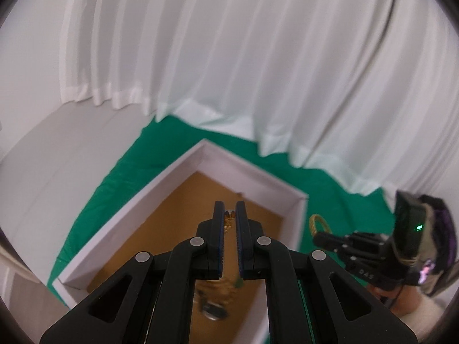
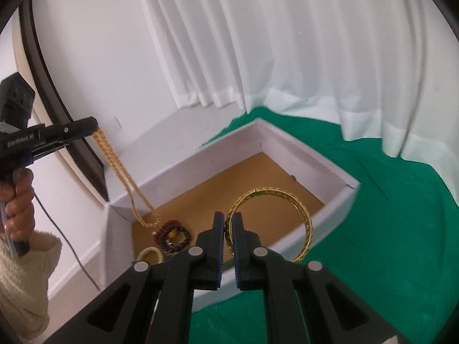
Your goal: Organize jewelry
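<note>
- Left view: black fingers [image 1: 229, 209] pinch a gold chain [image 1: 228, 220] over the box [image 1: 160, 177], lifted so it hangs free.
- Right view: fingers [image 2: 228, 223] clamp the bangle's [image 2: 304, 218] rim above the box's near wall [image 2: 324, 218], probably for dropping in; the chain's [image 2: 126, 180] tail reaches the left corner beside a bead bracelet [image 2: 172, 233].

We saw a white curtain [image 2: 301, 57] hanging in folds behind the scene, its hem lying on a green cloth [image 2: 387, 243]. A plain white wall [image 2: 94, 57] stood to the left of it. Against that wall leaned a curved dark frame with a pale rim [image 2: 51, 109]. A thin black cable [image 2: 71, 246] trailed down across the wall's base.
</note>
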`<state>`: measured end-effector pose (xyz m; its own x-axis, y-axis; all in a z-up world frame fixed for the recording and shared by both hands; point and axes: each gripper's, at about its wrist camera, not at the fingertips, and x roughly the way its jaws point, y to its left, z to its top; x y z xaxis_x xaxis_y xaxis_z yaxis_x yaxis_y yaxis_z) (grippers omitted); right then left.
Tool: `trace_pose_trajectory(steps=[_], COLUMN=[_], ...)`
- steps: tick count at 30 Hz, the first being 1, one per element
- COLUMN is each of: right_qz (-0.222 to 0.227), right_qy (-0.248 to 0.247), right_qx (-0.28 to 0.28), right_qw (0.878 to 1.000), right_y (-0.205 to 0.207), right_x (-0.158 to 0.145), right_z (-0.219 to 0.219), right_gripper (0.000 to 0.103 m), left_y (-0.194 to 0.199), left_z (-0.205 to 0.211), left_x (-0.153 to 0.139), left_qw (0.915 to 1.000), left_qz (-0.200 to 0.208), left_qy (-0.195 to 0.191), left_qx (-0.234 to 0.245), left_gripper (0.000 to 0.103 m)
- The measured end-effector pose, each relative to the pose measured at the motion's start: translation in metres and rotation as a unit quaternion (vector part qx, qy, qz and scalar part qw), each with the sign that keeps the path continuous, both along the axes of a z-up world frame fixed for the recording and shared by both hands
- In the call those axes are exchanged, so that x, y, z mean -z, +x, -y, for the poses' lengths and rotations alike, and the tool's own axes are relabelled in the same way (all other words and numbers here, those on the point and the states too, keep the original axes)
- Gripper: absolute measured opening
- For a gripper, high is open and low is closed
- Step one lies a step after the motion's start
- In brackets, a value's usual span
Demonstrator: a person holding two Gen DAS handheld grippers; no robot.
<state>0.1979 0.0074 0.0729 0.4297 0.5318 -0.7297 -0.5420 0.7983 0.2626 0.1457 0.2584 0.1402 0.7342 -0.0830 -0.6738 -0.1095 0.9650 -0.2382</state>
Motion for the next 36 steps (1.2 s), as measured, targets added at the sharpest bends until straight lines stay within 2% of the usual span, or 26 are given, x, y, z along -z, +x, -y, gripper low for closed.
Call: trace_pose_trajectory(steps=[6, 10, 11, 12, 13, 14, 15, 16, 17, 18, 19, 20, 21, 24, 28, 32, 36], right_qz=[-0.014, -0.036, -0.046, -0.052, -0.058, -0.061, -0.061, -0.060, -0.055, -0.050, -0.042, -0.037, -0.028, -0.005, 0.006, 0.026, 0.042], right_qy=[-0.050, -0.062, -0.064, -0.064, -0.063, -0.064, -0.063, -0.062, -0.059, -0.057, -0.055, -0.056, -0.062, -0.065, -0.067, -0.077, -0.095], right_qx=[-0.010, -0.014, -0.014, -0.013, -0.014, -0.012, -0.011, -0.010, -0.008, -0.006, -0.004, -0.003, 0.001, 0.010, 0.016, 0.031, 0.033], right_qw=[0.999, 0.997, 0.997, 0.996, 0.996, 0.996, 0.996, 0.996, 0.997, 0.997, 0.998, 0.998, 0.998, 0.998, 0.998, 0.996, 0.994], right_y=[0.031, 0.045, 0.046, 0.046, 0.045, 0.042, 0.040, 0.038, 0.033, 0.030, 0.025, 0.022, 0.015, 0.001, -0.017, -0.034, -0.046], right_x=[0.043, 0.073, 0.081, 0.084, 0.087, 0.087, 0.086, 0.083, 0.077, 0.072, 0.066, 0.061, 0.054, 0.043, 0.039, 0.035, 0.031], right_z=[-0.047, -0.068, -0.073, -0.075, -0.077, -0.077, -0.077, -0.077, -0.074, -0.073, -0.071, -0.069, -0.067, -0.062, -0.054, -0.049, -0.053], right_gripper=[0.006, 0.009, 0.009, 0.009, 0.009, 0.009, 0.020, 0.028, 0.045, 0.055, 0.057, 0.058, 0.063, 0.077, 0.079, 0.080, 0.082], left_y=[0.030, 0.032, 0.028, 0.026, 0.020, 0.012, 0.005, -0.001, -0.008, -0.016, -0.025, -0.029, -0.039, -0.056, -0.075, -0.094, -0.099], left_z=[-0.017, -0.011, -0.009, -0.007, -0.005, -0.004, -0.003, -0.001, 0.000, 0.003, 0.006, 0.007, 0.012, 0.020, 0.028, 0.036, 0.036], left_x=[0.064, 0.098, 0.104, 0.106, 0.108, 0.108, 0.107, 0.104, 0.102, 0.100, 0.097, 0.096, 0.091, 0.084, 0.083, 0.084, 0.087], left_qw=[0.9986, 0.9966, 0.9959, 0.9956, 0.9953, 0.9951, 0.9946, 0.9940, 0.9929, 0.9912, 0.9886, 0.9867, 0.9820, 0.9747, 0.9724, 0.9646, 0.9645], left_qz=[-0.044, -0.076, -0.082, -0.085, -0.086, -0.083, -0.077, -0.072, -0.067, -0.062, -0.056, -0.052, -0.041, -0.015, -0.022, -0.013, -0.037], left_qy=[-0.006, 0.014, 0.022, 0.025, 0.032, 0.041, 0.054, 0.066, 0.081, 0.097, 0.117, 0.128, 0.153, 0.183, 0.182, 0.204, 0.197], left_qx=[-0.027, -0.030, -0.031, -0.030, -0.031, -0.036, -0.043, -0.050, -0.056, -0.065, -0.076, -0.085, -0.103, -0.127, -0.144, -0.167, -0.172], left_gripper=[0.005, 0.007, 0.014, 0.027, 0.035, 0.053, 0.065, 0.068, 0.074, 0.081, 0.086, 0.095, 0.102, 0.102, 0.102, 0.102, 0.102])
